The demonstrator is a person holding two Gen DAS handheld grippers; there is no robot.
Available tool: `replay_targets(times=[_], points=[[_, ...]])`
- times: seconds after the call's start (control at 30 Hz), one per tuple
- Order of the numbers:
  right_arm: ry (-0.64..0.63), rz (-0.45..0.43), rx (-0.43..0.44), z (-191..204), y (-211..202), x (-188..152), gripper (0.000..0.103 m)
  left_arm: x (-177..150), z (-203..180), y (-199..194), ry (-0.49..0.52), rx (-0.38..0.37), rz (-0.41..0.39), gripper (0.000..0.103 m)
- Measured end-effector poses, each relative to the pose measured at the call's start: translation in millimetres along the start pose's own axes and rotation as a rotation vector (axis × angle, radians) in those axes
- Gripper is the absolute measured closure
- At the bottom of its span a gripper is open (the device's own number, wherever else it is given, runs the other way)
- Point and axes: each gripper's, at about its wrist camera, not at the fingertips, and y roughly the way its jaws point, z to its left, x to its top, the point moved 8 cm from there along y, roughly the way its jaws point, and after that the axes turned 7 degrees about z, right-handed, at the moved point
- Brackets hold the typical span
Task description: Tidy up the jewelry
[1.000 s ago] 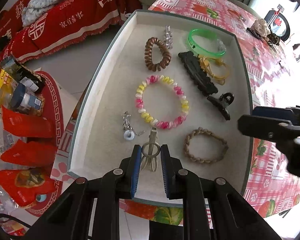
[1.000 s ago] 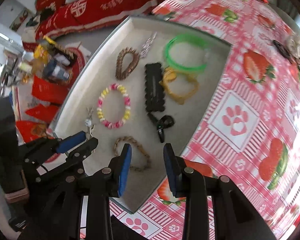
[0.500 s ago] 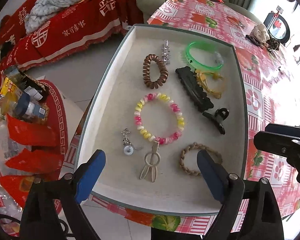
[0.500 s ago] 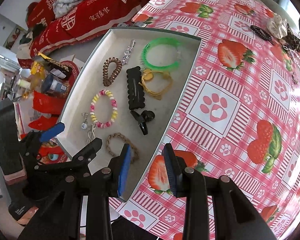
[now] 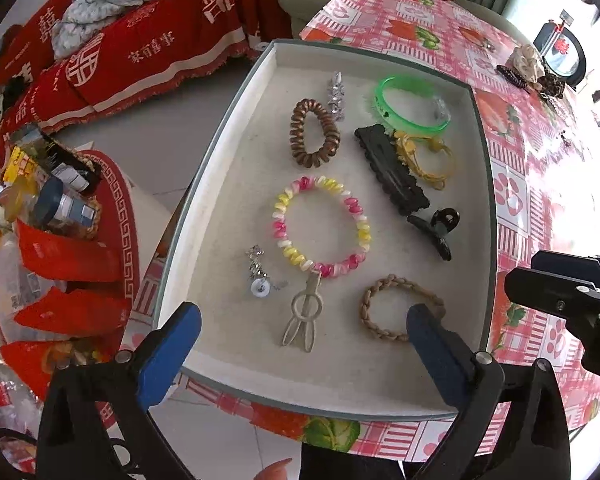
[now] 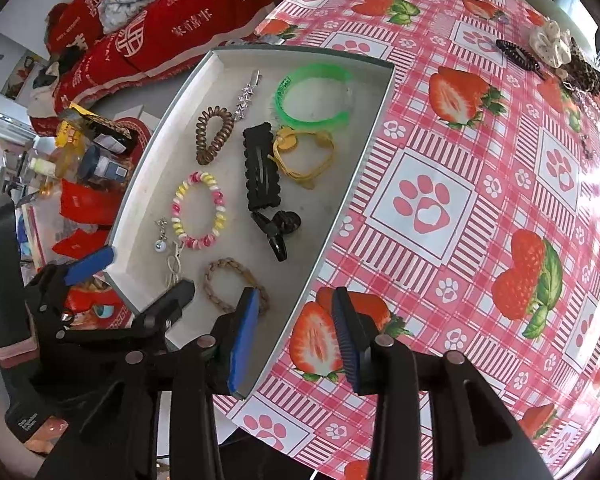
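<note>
left gripper (image 5: 300,344) jaws spreading wide, empty, above the beige hair clip (image 5: 306,314) lying flat in the tray (image 5: 236,128). right gripper (image 6: 296,336) opening too, nothing between. best lift straight up, clear of the spiral bracelet (image 5: 322,226).

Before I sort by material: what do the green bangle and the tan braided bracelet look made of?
Green bangle: looks like translucent plastic or resin, glossy, since light glows through its smooth rim. Tan braided bracelet: seems woven cord or leather, matte, with plaited strands showing; which of the two I cannot tell.
</note>
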Motion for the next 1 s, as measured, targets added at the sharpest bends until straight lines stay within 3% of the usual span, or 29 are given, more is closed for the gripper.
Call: replay_targets(times=[0.07, 0.2, 0.53, 1.0], points=[[0.001, 0.004, -0.001, 0, 1, 0, 0.059, -2, 2, -2, -0.001, 0.007, 0.003, 0.0], [0.006, 0.02, -0.009, 1, 2, -3, 0.043, -5, 3, -9, 0.005, 0.023, -0.004, 0.0], [-0.002, 0.011, -0.036, 13, -19, -6, 0.022, -12, 13, -48, -0.009, 0.021, -0.007, 0.0], [-0.043, -0.151, -0.125, 37, -93, -10, 0.018, -17, 30, -114, -0.074, 0.018, -0.085, 0.0]])
